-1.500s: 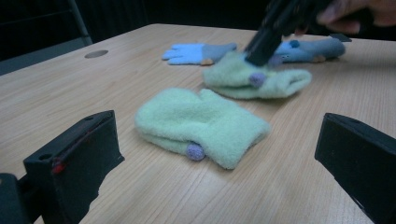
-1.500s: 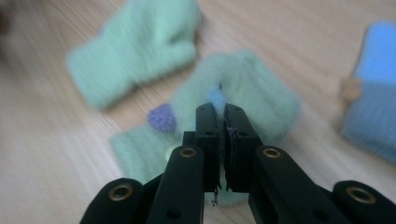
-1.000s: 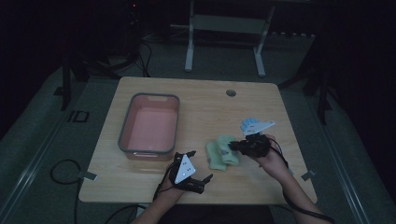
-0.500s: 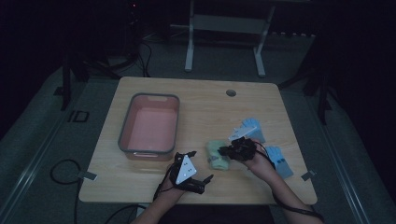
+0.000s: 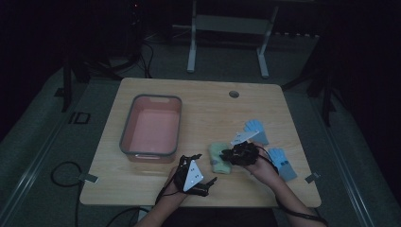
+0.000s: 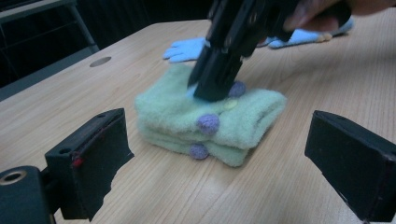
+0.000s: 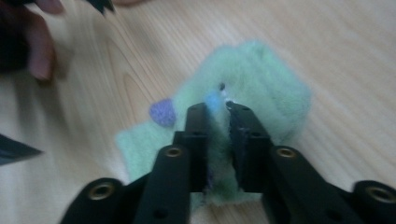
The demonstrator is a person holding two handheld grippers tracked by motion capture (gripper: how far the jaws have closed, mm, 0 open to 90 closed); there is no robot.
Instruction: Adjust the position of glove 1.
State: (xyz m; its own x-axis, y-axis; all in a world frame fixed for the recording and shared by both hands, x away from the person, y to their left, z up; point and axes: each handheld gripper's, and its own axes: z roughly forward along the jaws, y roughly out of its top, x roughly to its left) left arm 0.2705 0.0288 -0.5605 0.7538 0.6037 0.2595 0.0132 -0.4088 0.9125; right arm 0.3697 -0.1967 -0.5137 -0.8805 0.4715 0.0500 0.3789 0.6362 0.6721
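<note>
A folded pale-green fuzzy sock (image 6: 233,123) with purple dots lies on the wooden table (image 5: 208,104), right of centre near the front. My right gripper (image 7: 215,108) comes down on the sock's top (image 7: 261,79) and is shut on a pinch of its fabric. In the high view the right gripper (image 5: 228,154) sits at the sock's (image 5: 216,160) right edge. My left gripper (image 6: 219,140) stands open just in front of the sock, with nothing between its jaws. In the high view the left gripper (image 5: 201,169) rests near the front edge.
A pink bin (image 5: 176,124) with a grey rim stands on the table's left half. Two light-blue gloves lie to the right: one (image 5: 255,127) behind the right hand, one (image 5: 283,163) beside it. A round hole (image 5: 233,93) marks the far side.
My right gripper has moved left from the blue gloves onto the green sock and shut on its fabric. The left gripper has stayed where it was.
</note>
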